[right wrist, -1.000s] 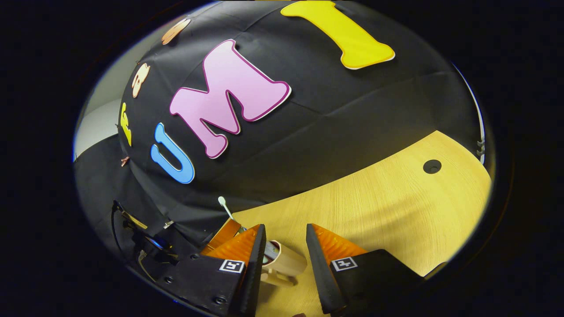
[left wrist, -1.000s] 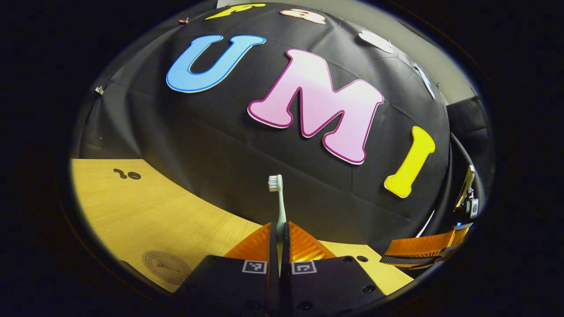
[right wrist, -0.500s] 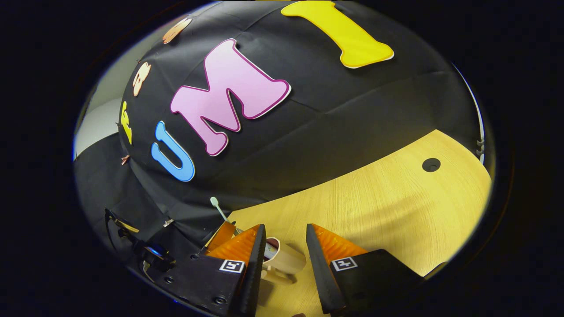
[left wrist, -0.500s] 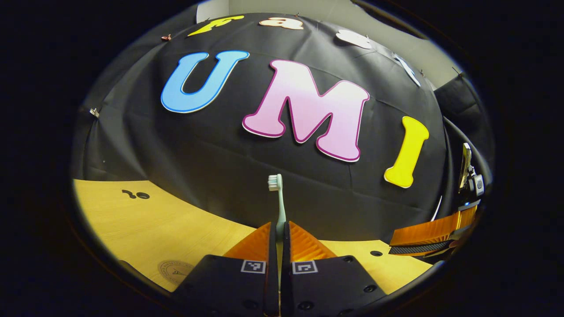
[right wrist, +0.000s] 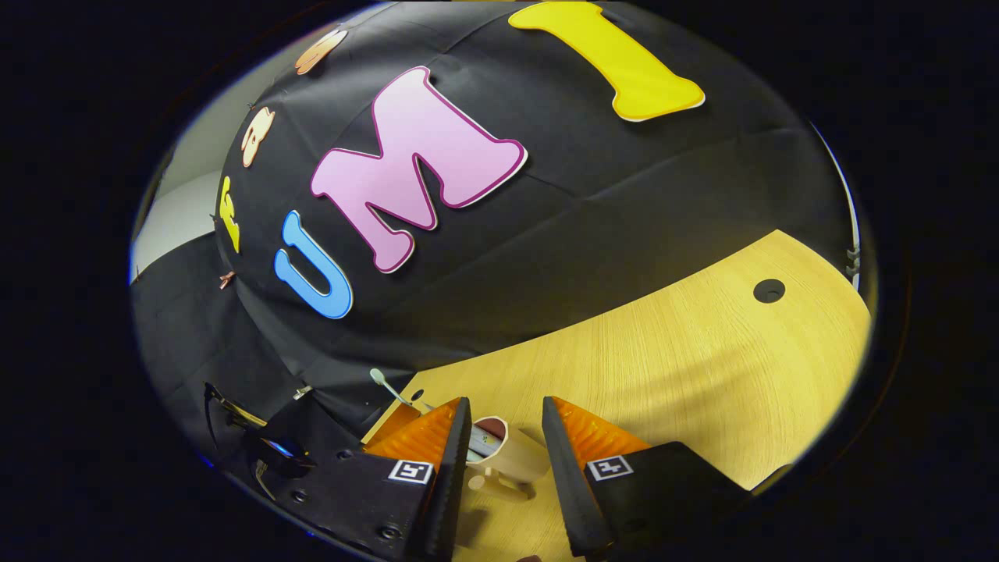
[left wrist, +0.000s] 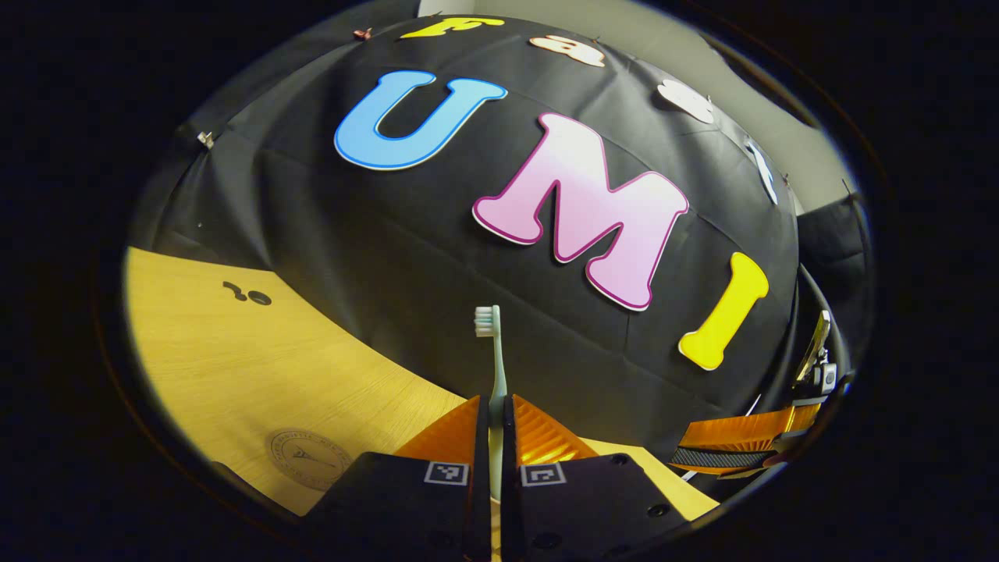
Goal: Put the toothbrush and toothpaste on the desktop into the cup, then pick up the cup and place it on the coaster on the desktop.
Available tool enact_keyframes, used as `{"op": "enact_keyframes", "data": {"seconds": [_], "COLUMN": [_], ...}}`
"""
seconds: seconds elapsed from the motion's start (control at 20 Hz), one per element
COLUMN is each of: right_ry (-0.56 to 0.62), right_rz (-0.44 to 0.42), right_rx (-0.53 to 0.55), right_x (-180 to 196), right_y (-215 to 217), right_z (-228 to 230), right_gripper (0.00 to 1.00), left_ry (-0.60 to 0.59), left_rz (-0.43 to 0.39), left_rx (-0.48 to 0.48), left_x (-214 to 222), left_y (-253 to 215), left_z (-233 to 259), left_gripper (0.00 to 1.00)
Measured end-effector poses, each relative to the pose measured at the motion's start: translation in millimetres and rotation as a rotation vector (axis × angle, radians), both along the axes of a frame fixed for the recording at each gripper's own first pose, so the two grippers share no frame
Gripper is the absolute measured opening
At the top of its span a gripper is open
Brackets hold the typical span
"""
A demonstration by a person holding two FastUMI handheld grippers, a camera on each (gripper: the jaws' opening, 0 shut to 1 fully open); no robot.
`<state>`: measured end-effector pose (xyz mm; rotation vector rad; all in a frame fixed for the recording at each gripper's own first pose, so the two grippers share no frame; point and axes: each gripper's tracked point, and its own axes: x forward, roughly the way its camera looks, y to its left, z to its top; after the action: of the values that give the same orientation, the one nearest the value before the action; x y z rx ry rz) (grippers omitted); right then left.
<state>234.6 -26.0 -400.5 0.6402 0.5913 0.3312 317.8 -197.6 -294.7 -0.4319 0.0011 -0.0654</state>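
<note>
My left gripper (left wrist: 495, 437) is clamped on the toothbrush (left wrist: 495, 367), pale green, white bristles up. My right gripper (right wrist: 503, 437) is spread around the beige cup (right wrist: 507, 460), not pressing it; something already lies in the cup. Risk: brush misses the rim and tips the cup. Coaster (left wrist: 311, 458) lies left of the toothbrush.

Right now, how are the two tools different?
The left tool is shut on the toothbrush, which stands up with its bristles on top. The right tool is open, and the cup sits between its fingers. The left tool is holding something; the right tool holds nothing yet. Both are over the wooden desktop.
</note>
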Motion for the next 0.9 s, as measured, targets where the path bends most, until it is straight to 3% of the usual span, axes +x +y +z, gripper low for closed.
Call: {"op": "enact_keyframes", "data": {"seconds": [0.55,0.6,0.7,0.8,0.9], "right_ry": [0.018,0.022,0.026,0.033,0.046], "right_rz": [0.016,0.018,0.028,0.036,0.04], "right_rx": [-0.011,-0.019,-0.032,-0.043,-0.056], "right_x": [-12.7,-14.3,-18.2,-21.2,-23.5], "right_y": [4.6,5.6,8.2,10.7,11.0], "right_z": [-8.6,-11.2,-15.1,-17.9,-20.7], "right_gripper": [0.57,0.57,0.57,0.57,0.57], "left_ry": [0.011,0.024,0.041,0.049,0.054], "left_rz": [-0.085,-0.092,-0.099,-0.113,-0.119], "left_rx": [0.17,0.186,0.215,0.227,0.232], "left_x": [-11.9,-13.5,-16.4,-20.4,-24.1], "left_y": [-32.8,-34.1,-35.1,-38.3,-37.4], "left_z": [-22.8,-26.8,-32.5,-32.4,-31.5], "left_gripper": [0.13,0.19,0.44,0.45,0.58]}}
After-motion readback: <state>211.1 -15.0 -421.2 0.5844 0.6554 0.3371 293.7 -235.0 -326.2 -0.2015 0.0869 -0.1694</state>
